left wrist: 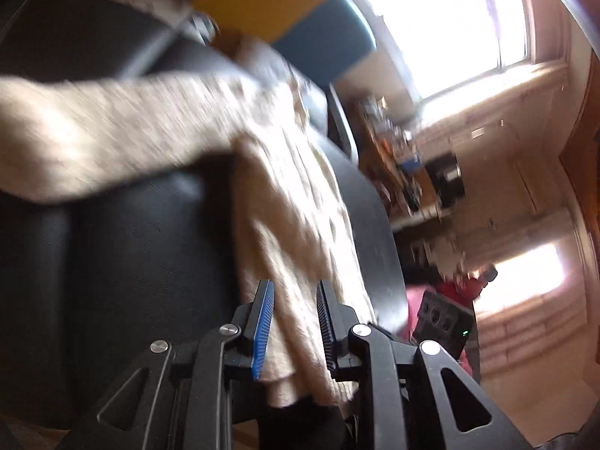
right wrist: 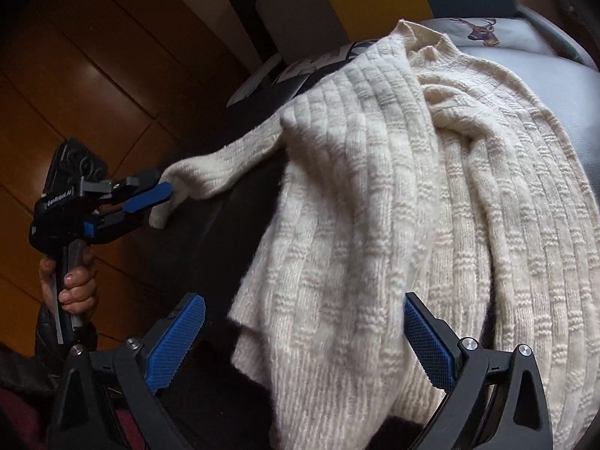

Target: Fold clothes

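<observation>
A cream knitted sweater [right wrist: 431, 187] lies over a dark leather seat [right wrist: 232, 232], its collar at the far end. My left gripper [left wrist: 293, 296] is shut on the end of one sleeve [left wrist: 296, 247]; the view is blurred by motion. In the right wrist view the left gripper [right wrist: 165, 195] pinches the sleeve cuff [right wrist: 195, 176] and stretches the sleeve out to the left, off the seat. My right gripper [right wrist: 303, 322] is open wide, its blue pads either side of the sweater's lower hem, not holding it.
A pillow with a deer print [right wrist: 483, 32] lies behind the collar. Wooden cabinet doors [right wrist: 93, 86] stand at the left. The left wrist view shows bright windows [left wrist: 450, 26], a cluttered shelf [left wrist: 405, 165] and a black box [left wrist: 446, 318] beyond the seat edge.
</observation>
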